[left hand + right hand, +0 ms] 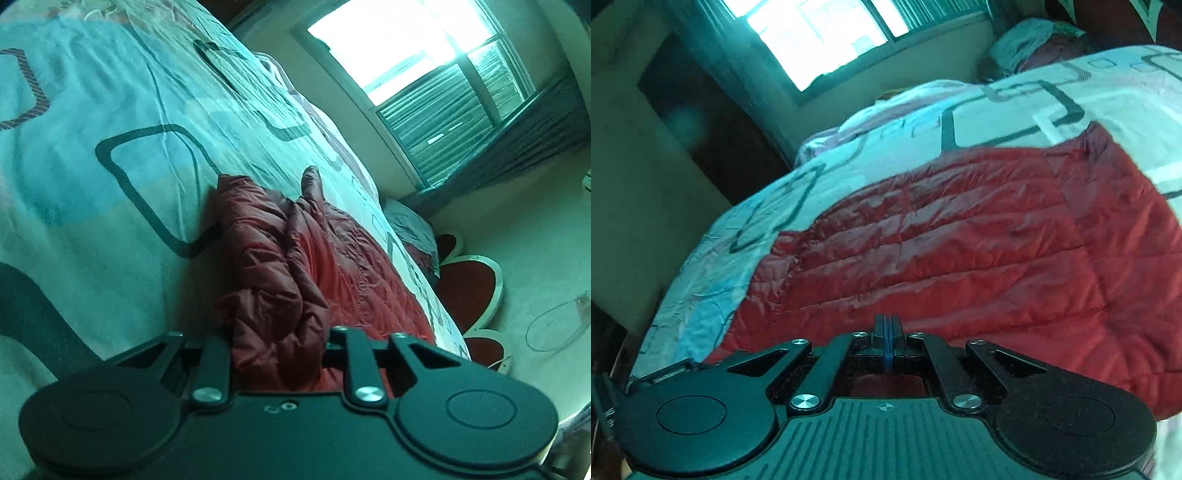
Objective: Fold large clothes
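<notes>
Our left claw (pixel 279 354) has its fingers spread around a bunched fold of the red quilted jacket (pixel 280 258); whether they pinch it we cannot tell. Our right claw (pixel 886 332) is closed, its 2 pads pressed together, the jacket (pixel 960 240) spread flat just ahead on the bed (pixel 775 192)

Each matte black plastic left gripper (pixel 279 350) linkage arm is pinned by silver round-headed screws, and two round discs are set at the near corners. On the ribbed, black right gripper (pixel 886 332), blue pads (pixel 886 345) and a small crosshair mark are seen.
</notes>
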